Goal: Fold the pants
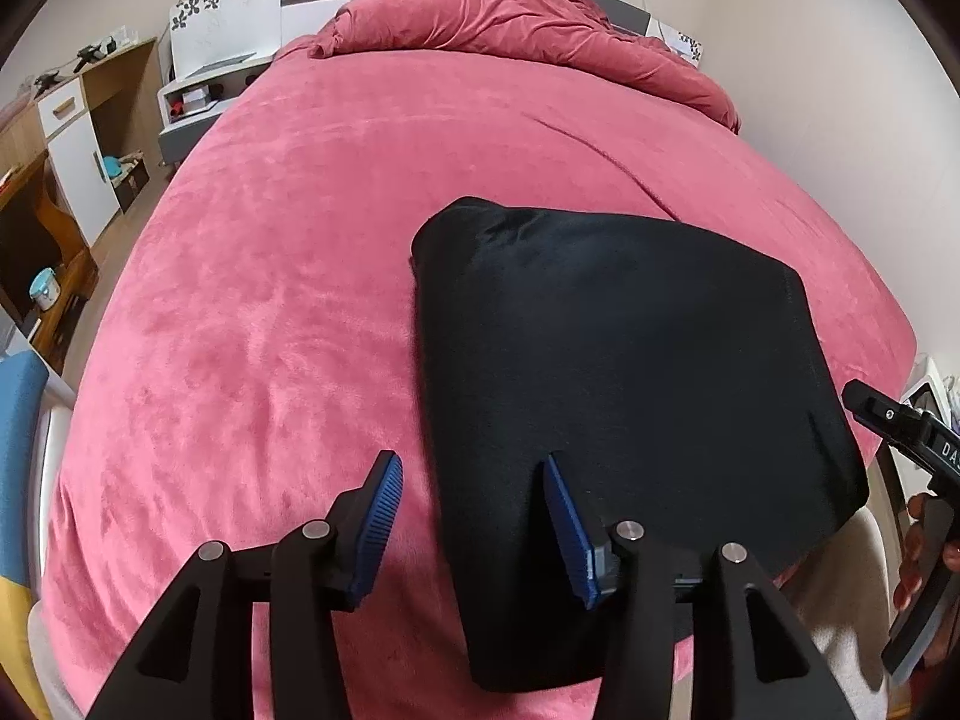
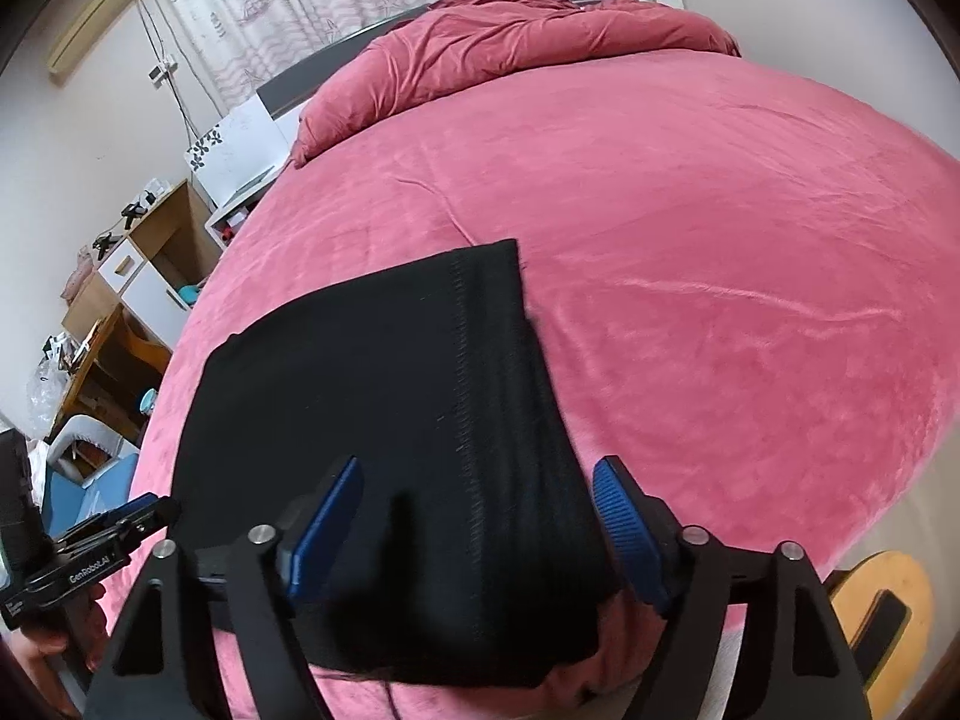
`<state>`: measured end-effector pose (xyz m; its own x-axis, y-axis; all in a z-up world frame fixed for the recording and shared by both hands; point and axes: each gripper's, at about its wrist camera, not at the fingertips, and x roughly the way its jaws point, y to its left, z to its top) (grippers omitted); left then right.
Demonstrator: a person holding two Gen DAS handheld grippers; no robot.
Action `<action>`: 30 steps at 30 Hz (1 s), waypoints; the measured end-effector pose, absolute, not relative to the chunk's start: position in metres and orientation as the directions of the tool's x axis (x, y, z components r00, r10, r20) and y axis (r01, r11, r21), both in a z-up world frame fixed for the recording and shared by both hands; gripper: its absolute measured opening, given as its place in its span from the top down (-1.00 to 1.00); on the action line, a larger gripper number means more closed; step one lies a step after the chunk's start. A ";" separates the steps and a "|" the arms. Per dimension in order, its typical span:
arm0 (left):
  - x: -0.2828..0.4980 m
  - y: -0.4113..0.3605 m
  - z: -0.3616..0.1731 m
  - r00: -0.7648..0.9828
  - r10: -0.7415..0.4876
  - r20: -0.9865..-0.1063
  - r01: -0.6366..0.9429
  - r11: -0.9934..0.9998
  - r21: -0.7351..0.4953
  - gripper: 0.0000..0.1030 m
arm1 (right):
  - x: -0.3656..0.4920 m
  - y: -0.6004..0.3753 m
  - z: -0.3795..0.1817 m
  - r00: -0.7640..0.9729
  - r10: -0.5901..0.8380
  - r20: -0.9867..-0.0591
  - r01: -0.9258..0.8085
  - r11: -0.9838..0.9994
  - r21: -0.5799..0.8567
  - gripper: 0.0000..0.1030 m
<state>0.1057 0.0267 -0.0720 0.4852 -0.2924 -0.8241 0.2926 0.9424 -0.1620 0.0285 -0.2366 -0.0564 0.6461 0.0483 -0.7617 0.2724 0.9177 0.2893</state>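
Left wrist view showed the left gripper [image 1: 471, 525], black-framed with ribbed blue pads, standing wide open over the near left edge of the folded black fabric pants [image 1: 624, 372]; one pad hung above the pink plush bedspread [image 1: 270, 276], the other above the dark cloth, neither pressing on anything. In the right wrist view, the right gripper [image 2: 480, 531] was likewise spread wide, its jaws straddling the near right corner of the bundle with cloth between them but no pad seen clamping it. Each tool appeared at the edge of the other's picture, held in a person's hand [image 1: 918, 546].

The pants lay near the foot of the bed as a compact, roughly rectangular packet of several layers, a stitched seam [image 2: 462, 360] running along its right side and its edges fairly square. By the look of it the folding was all but finished, with at most a final smoothing or a lift away remaining. A crumpled red quilt [image 1: 516, 18] sat heaped at the headboard.
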 end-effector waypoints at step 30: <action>0.180 0.049 -0.109 0.172 -0.655 -0.736 0.304 0.746 -0.593 -0.43 | 0.095 -0.298 -0.130 0.488 0.491 -0.722 0.224 0.729 0.647 -0.85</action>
